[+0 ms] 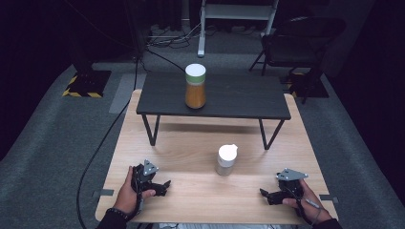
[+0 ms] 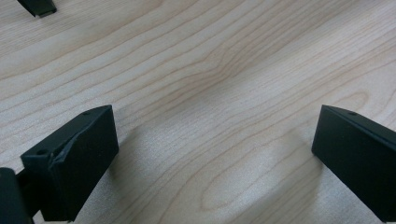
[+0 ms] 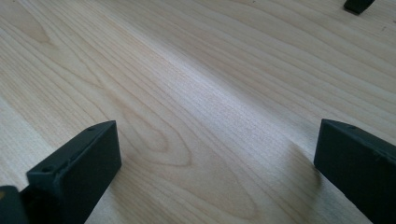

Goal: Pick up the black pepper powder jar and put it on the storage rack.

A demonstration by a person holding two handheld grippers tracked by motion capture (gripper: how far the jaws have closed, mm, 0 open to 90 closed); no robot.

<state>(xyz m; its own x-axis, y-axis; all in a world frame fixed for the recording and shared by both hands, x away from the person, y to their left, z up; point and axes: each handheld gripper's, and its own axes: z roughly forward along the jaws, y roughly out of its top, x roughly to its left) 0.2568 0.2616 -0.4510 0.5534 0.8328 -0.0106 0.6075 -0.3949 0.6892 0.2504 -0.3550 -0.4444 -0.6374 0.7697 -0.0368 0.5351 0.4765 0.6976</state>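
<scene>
We rest our left gripper [image 1: 165, 185] and right gripper [image 1: 264, 194] on the table [image 1: 191, 143], both with jaws spread wide on nothing; the small jar [image 1: 226, 160] stands between them, slightly farther away, well apart from each

High view from above the near edge, facing forward and down over the wooden table [image 1: 191, 143], gripper views low and close between black fingers [image 2: 70, 158], sharing bare wood grain ahead of fingertips [image 3: 74, 168].
</scene>
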